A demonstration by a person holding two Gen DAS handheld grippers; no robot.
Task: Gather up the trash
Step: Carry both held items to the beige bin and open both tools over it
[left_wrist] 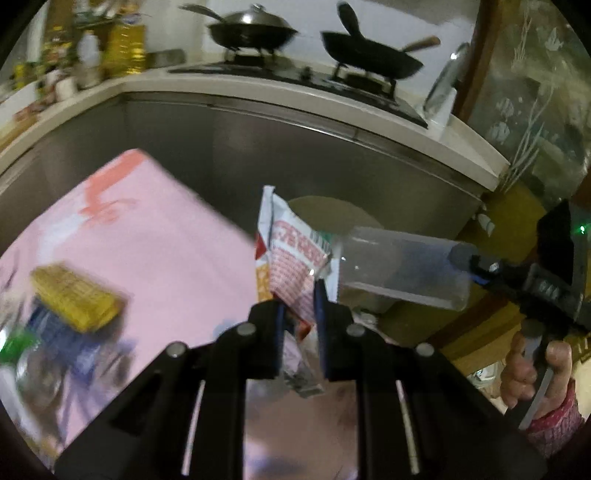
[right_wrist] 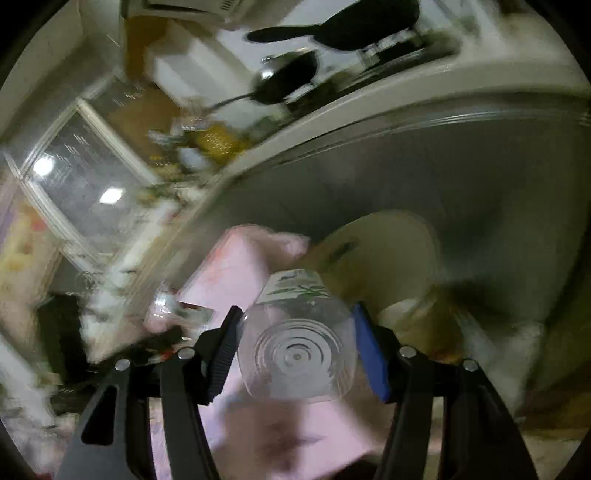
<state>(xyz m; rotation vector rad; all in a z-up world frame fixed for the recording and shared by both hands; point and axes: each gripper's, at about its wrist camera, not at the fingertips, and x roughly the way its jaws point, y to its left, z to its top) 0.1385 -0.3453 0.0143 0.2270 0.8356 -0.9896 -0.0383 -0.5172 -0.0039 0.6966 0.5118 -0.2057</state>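
Your left jaws are nearly closed, pinching a snack wrapper that sticks up between the pads. Your right jaws stand about half open, clamped across a clear plastic bottle — its base faces the camera, its neck points away. Both pieces of trash hang in the air beyond the edge of the pink-covered desk, in front of the steel cabinet and above a pale round bin. Two woks sit on the stove behind.
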